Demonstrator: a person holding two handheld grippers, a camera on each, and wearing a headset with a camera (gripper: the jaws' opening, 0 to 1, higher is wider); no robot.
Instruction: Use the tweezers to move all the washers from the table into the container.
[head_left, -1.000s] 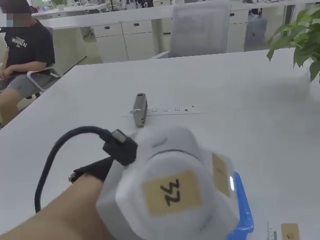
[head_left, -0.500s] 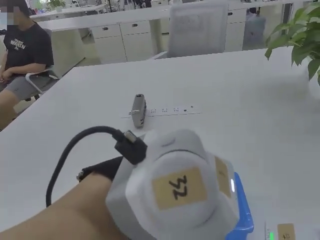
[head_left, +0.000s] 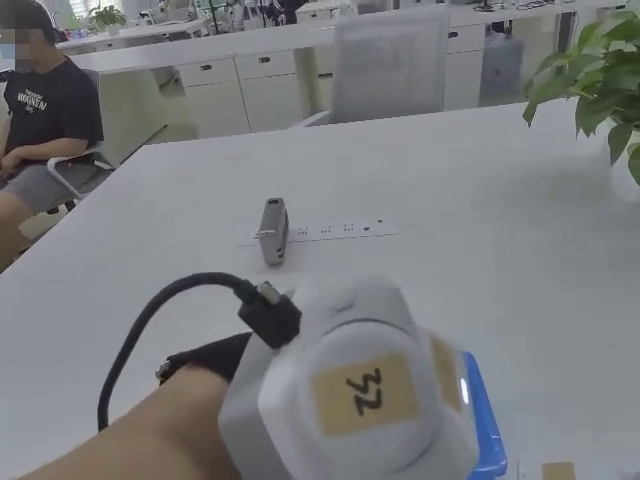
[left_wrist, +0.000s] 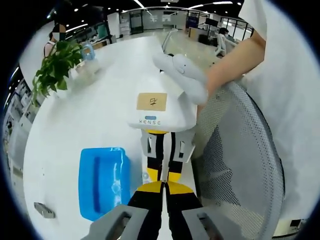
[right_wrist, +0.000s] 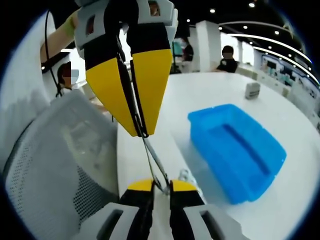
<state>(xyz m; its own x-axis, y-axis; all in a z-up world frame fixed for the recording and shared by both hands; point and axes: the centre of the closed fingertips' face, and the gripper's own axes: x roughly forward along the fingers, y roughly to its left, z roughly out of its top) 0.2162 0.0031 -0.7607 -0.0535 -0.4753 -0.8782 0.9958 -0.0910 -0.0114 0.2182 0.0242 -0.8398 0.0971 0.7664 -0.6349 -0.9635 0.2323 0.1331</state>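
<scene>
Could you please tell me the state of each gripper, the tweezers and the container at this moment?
Left gripper: shut on one end of the tweezers.
Right gripper: shut on the other end.
Tweezers: held between both grippers.
Container: upright on the table, open on top.

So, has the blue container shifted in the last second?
No. The blue container holds its place against the grey adapter; the whole view shifted with the camera.
</scene>
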